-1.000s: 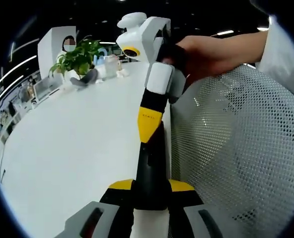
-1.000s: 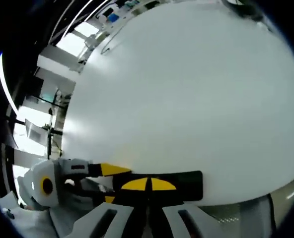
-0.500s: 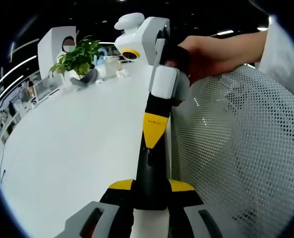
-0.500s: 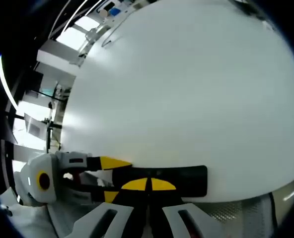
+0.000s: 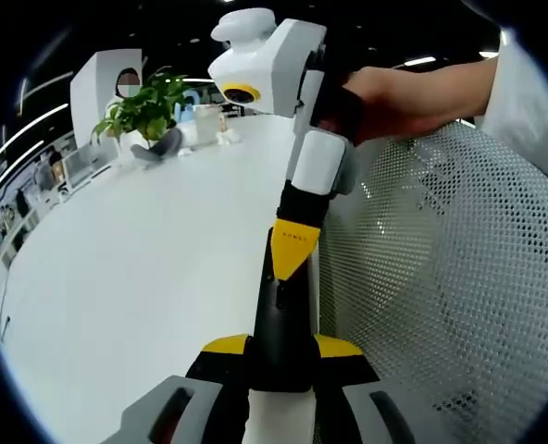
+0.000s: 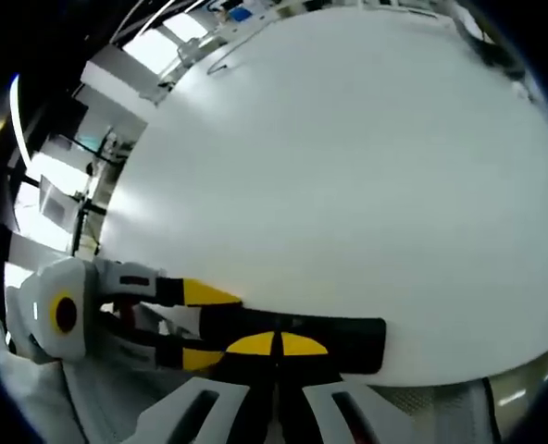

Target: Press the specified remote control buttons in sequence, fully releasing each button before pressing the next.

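In the left gripper view, the left gripper [image 5: 281, 347] has its yellow-tipped jaws narrowed on the near end of a black remote control [image 5: 279, 319], which runs straight away from the camera along the right edge of a white table [image 5: 144, 268]. The right gripper [image 5: 291, 264] comes down from above, held by a hand [image 5: 394, 92] with a white sleeve [image 5: 526, 92] behind it. Its two yellow tips are pressed together into one point that rests on the remote's upper face. That gripper's body covers the far half of the remote, and the buttons cannot be made out.

Just right of the remote stands a white mesh chair back [image 5: 459, 277], close against the table edge. At the far end of the table sit a green potted plant [image 5: 144, 106], a grey object [image 5: 158, 146] beside it and a clear cup [image 5: 207, 120], all well apart from the remote.

In the right gripper view, the right gripper [image 6: 279, 344] shows its tips closed, with nothing between them, lying on the remote control [image 6: 348, 338], which stretches crosswise at the edge of the table [image 6: 348, 185]. The left gripper [image 6: 205, 324] enters from the left, one yellow jaw on each side of the remote's end.
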{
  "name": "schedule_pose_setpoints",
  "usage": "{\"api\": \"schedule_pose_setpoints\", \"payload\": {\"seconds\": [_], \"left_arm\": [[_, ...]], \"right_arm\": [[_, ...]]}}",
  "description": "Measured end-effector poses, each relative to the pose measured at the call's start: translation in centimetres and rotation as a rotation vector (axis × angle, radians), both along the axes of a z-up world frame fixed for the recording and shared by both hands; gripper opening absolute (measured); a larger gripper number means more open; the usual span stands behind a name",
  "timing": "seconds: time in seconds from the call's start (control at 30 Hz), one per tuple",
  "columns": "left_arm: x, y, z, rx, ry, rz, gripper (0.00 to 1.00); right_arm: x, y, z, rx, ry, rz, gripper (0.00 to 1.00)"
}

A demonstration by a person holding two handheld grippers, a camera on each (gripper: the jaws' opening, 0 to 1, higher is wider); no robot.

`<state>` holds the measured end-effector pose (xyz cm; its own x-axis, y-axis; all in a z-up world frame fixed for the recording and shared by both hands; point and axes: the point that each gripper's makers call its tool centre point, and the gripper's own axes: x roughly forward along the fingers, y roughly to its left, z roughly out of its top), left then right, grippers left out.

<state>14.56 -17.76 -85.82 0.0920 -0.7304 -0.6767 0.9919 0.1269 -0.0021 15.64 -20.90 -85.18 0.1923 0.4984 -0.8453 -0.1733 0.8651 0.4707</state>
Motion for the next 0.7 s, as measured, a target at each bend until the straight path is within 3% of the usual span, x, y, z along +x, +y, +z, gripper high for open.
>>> {"api": "schedule_pose_setpoints", "payload": {"seconds": [0.23, 0.37, 0.53, 0.7], "left_arm": [[0.0, 0.0, 0.0, -0.001, 0.0, 0.001, 0.24], [0.0, 0.0, 0.0, 0.001, -0.001, 0.001, 0.24], [0.0, 0.0, 0.0, 0.002, -0.004, 0.0, 0.24], [0.0, 0.0, 0.0, 0.003, -0.006, -0.001, 0.24]], "right_arm": [[0.0, 0.0, 0.2, 0.043, 0.034, -0.039, 0.0], [-0.3, -0.4, 0.3, 0.019, 0.058, -0.04, 0.0], [0.1, -1.0, 0.9, -0.005, 0.029, -0.066, 0.0], [-0.9, -0.4, 0.4, -0.003, 0.088, -0.032, 0.0]]}}
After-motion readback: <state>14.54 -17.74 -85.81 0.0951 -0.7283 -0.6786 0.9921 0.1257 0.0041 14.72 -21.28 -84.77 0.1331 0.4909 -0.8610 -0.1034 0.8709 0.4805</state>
